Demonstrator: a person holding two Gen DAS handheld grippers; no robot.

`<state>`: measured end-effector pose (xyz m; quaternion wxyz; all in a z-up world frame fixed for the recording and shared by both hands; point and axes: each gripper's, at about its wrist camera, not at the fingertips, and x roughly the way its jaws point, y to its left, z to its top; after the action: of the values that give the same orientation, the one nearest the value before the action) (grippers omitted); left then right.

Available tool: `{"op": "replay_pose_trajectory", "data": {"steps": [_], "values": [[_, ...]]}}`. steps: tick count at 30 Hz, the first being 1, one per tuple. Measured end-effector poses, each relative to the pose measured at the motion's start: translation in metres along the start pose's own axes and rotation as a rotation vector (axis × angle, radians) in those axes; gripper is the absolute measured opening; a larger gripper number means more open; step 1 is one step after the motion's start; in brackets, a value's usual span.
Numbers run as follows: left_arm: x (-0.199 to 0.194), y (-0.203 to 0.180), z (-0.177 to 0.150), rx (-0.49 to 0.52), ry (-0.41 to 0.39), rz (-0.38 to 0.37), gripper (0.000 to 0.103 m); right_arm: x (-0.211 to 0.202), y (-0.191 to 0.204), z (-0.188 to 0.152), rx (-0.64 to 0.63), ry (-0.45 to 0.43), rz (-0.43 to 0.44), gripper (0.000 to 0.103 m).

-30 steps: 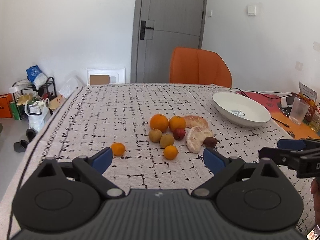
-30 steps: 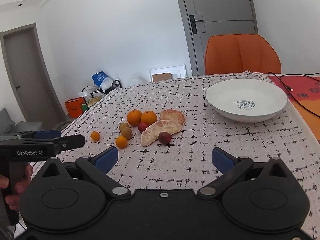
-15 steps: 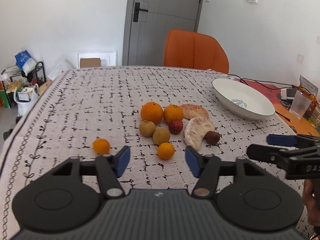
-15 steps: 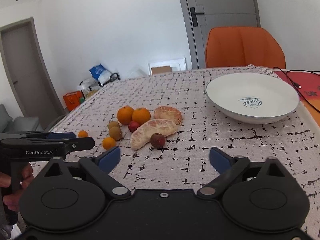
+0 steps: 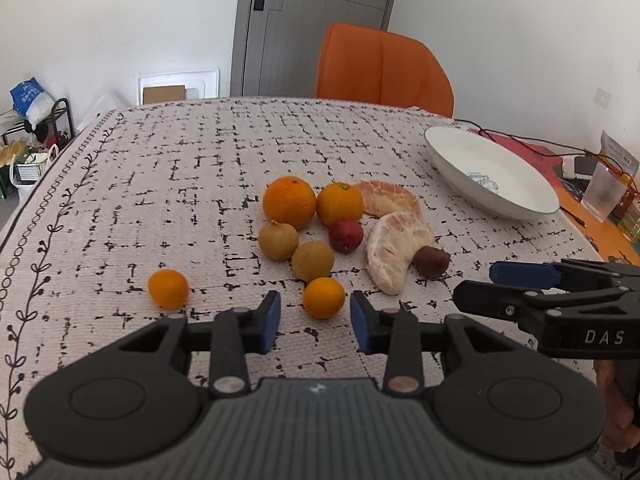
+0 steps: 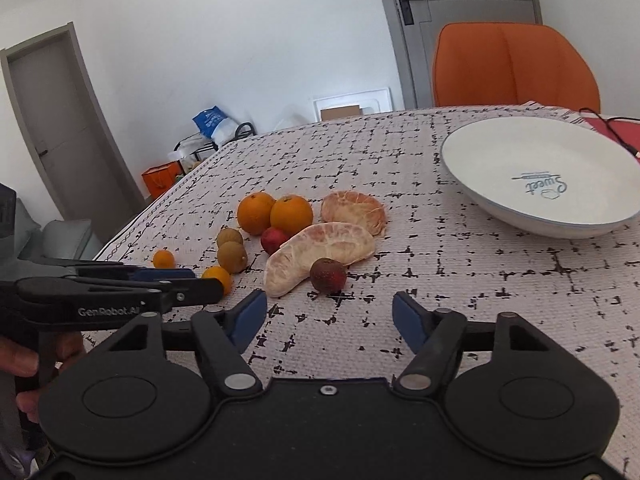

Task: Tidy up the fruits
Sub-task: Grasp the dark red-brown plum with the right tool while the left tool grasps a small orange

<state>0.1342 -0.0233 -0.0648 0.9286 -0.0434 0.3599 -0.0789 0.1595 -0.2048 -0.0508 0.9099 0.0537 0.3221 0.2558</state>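
Note:
Fruit lies clustered on the patterned tablecloth: two big oranges point(image 5: 289, 202), two brown round fruits point(image 5: 279, 241), a red fruit point(image 5: 346, 236), two peeled pomelo pieces point(image 5: 394, 250). My left gripper point(image 5: 316, 324) is closing just short of a small orange point(image 5: 324, 298), with a gap at both pads. A second small orange point(image 5: 168, 289) sits apart to the left. My right gripper point(image 6: 329, 318) is also closing, wider, just before a dark red fruit point(image 6: 328, 276) and not touching it. The white bowl point(image 6: 548, 176) stands empty at the right.
An orange chair point(image 5: 384, 68) stands behind the table's far edge. A glass cup point(image 5: 604, 194), cables and a red mat point(image 5: 536, 152) lie beyond the bowl on the right. The table's left edge point(image 5: 24, 220) drops to the floor with bags.
Both grippers have come forward and down toward the fruit. Both pairs of jaws have narrowed, the left far more than the right.

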Motion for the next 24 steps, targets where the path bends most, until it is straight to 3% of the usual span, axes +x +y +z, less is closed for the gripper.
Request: {"op": "replay_pose_trajectory", "data": {"steps": [3,6,19,20,23,24], "values": [[0.005,0.000,0.001,0.008,0.003,0.001,0.031,0.006,-0.001,0.001,-0.002,0.011,0.003,0.061],[0.008,-0.001,0.002,0.018,-0.001,0.005,0.023,0.012,-0.003,0.002,0.000,0.012,-0.006,0.058],[-0.008,-0.002,0.006,0.010,-0.041,-0.008,0.022,0.025,0.004,0.010,-0.030,0.003,-0.044,0.050],[-0.010,-0.002,0.006,0.008,-0.047,-0.003,0.022,0.026,0.005,0.010,-0.035,0.007,-0.040,0.048],[-0.014,-0.001,0.008,0.000,-0.055,0.012,0.022,0.029,0.007,0.009,-0.052,0.024,-0.041,0.023],[-0.015,-0.002,0.009,-0.002,-0.056,0.014,0.022,0.029,0.006,0.009,-0.054,0.021,-0.044,0.022]]}}
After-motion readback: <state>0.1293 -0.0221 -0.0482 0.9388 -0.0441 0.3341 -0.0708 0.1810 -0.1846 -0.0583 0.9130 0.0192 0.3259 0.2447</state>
